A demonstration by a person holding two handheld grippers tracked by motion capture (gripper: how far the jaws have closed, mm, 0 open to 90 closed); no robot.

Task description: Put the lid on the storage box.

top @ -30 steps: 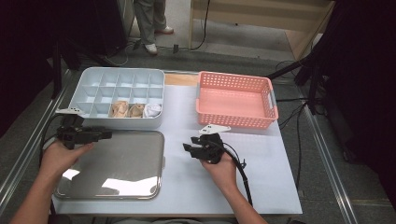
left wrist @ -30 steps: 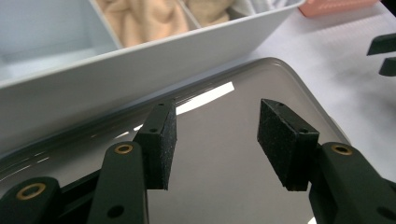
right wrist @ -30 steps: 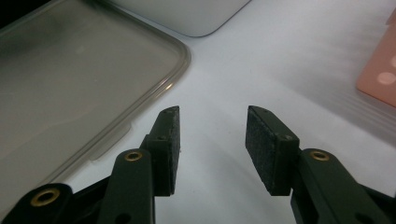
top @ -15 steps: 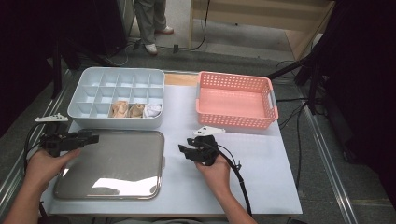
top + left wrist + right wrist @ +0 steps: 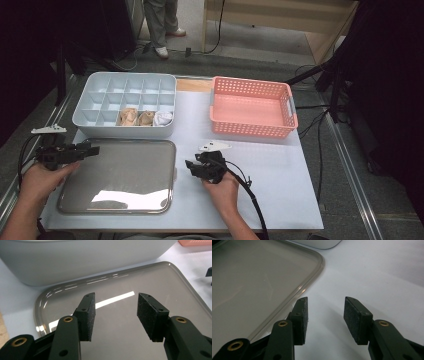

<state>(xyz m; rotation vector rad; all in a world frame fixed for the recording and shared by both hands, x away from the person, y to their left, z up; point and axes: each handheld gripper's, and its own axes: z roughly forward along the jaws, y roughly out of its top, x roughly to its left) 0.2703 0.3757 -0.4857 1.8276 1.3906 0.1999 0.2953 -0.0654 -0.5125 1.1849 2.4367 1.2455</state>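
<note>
The flat, rounded-corner steel tray (image 5: 120, 175) lies at the near left corner of the white counter (image 5: 280, 170), its long axis running along the near edge. Glare blots out part of its near half in the high view, and in both gripper views its far portions are cut off by the frame.

The left gripper (image 5: 90, 150) hangs over the tray's left rim, pointing across it toward the counter's right edge. In the left gripper view its jaws stand wide apart with nothing between the pads, just the tray's shiny floor (image 5: 117, 315) beneath.

The right gripper (image 5: 192, 167) sits just off the tray's right rim, pointing back toward it. Its jaws are likewise spread, nothing held, one pad (image 5: 302, 315) right at the tray's edge (image 5: 312, 277); whether it touches I cannot tell.

Along the far edge stand a pale blue-grey plastic compartment box (image 5: 100, 131) with small bundles in three near cells, hard to make out, and a pink perforated plastic basket (image 5: 252, 129) to its right.
</note>
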